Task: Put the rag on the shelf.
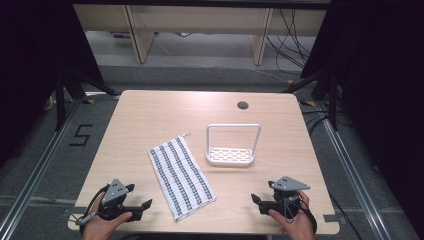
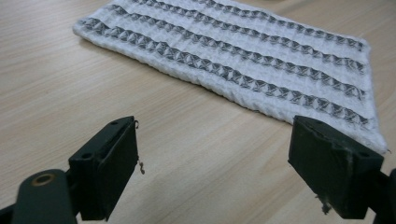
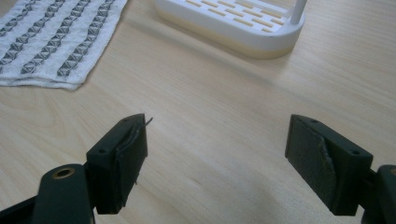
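Both tongs (image 1: 142,209) (image 1: 260,204) wide open (empty), cloth (image 1: 180,170) untouched.

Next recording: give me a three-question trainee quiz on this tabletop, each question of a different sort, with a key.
1. True or false: the striped cloth lies folded flat on the table, apart from the white rack.
2. Multiple choice: the left hand-held gripper is A) shut on the cloth, B) open with nothing between its jaws, C) resting inside the rack.
3. Fill in: in the high view, the rack stands to the ____ of the cloth.

Key
1. True. Bare wood shows between them.
2. B. Its jaws stand wide over bare table; the right hand-held gripper is open too.
3. Right, nearer the right hand-held gripper.
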